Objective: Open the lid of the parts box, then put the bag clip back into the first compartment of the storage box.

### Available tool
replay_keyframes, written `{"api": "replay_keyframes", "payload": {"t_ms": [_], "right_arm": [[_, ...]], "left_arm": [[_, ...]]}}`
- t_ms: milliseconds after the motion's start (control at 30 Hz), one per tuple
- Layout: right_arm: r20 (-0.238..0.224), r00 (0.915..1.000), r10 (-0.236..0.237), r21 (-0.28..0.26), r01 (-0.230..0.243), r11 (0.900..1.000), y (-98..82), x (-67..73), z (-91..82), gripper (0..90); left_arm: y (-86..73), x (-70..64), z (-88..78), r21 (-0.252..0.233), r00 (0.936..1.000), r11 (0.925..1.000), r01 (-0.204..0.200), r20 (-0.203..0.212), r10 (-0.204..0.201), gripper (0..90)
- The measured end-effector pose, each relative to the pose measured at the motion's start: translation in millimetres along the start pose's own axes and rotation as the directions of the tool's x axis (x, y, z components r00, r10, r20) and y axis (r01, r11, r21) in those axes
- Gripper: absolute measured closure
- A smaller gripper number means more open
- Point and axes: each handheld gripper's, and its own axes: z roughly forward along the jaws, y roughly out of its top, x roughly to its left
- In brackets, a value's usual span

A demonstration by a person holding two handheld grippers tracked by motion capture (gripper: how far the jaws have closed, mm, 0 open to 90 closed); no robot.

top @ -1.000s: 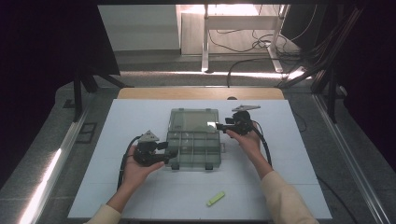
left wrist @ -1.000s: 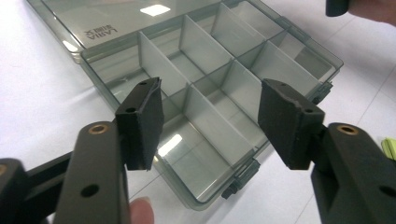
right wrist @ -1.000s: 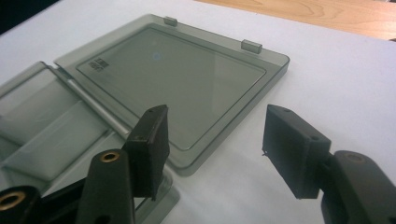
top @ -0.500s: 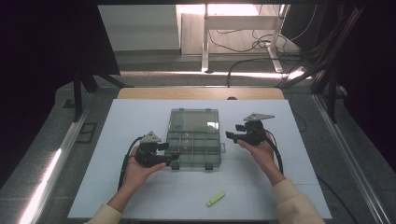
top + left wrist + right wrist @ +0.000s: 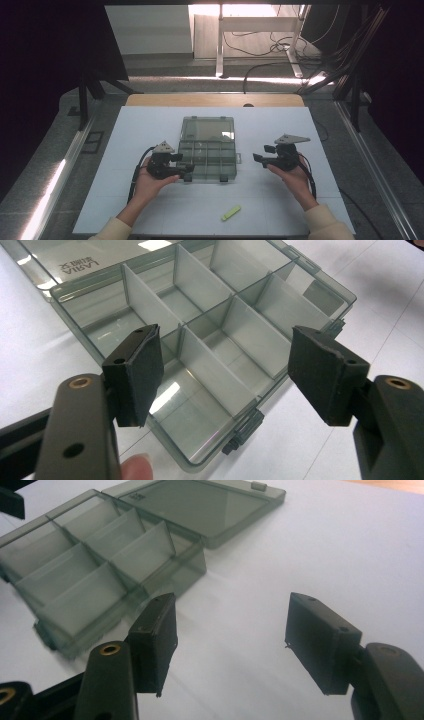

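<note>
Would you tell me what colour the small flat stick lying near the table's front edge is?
Yellow-green stick, clearest in the high view.

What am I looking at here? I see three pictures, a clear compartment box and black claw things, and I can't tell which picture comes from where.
There is no robot: a person holds a hand-held gripper in each hand. The high view looks down on the white table. On it lie a smoky transparent plastic organiser box, lid flat open, compartments empty, and a small yellow-green stick nearer the person. The other two pictures come from cameras riding on the grippers. The left hand-held gripper hovers over the box's near-left corner, its jaws just opening with nothing gripped. The right hand-held gripper is apart from the box over bare table, its jaws likewise just opening and empty.
</note>
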Motion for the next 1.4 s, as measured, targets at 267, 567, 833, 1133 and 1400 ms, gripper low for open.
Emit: {"api": "replay_keyframes", "payload": {"t_ms": [267,567,833,1133,1400], "right_arm": [[0.021,0.9997,0.011,0.024,-0.012,1.0,-26.4,0.4,-24.8,35.1],[0.041,0.9985,0.035,0.029,-0.036,0.999,-43.6,-3.7,-40.3,34.8],[0.052,0.9975,0.047,0.037,-0.049,0.998,-50.2,-7.3,-42.0,34.6],[0.062,0.9972,0.04,0.041,-0.043,0.998,-50.9,-6.6,-41.8,34.6],[0.063,0.9974,0.034,0.047,-0.037,0.998,-50.5,-7.0,-38.5,34.6]], "left_arm": [[-1.2,-1.0,-1.3,0.0,0.9999,0.9999,-0.014,-0.001,0.014,30.6],[-1.3,-5.5,1.4,0.012,0.9998,0.9997,-0.021,-0.002,0.021,30.6],[-1.1,-6.8,2.7,0.017,0.9997,0.9996,-0.022,-0.006,0.022,30.6],[-0.4,-9.1,1.5,0.011,0.9996,0.9996,-0.028,-0.002,0.028,30.3],[1.0,-20.5,-1.4,0.013,0.9986,0.9994,-0.032,0.043,0.031,29.6]]}}
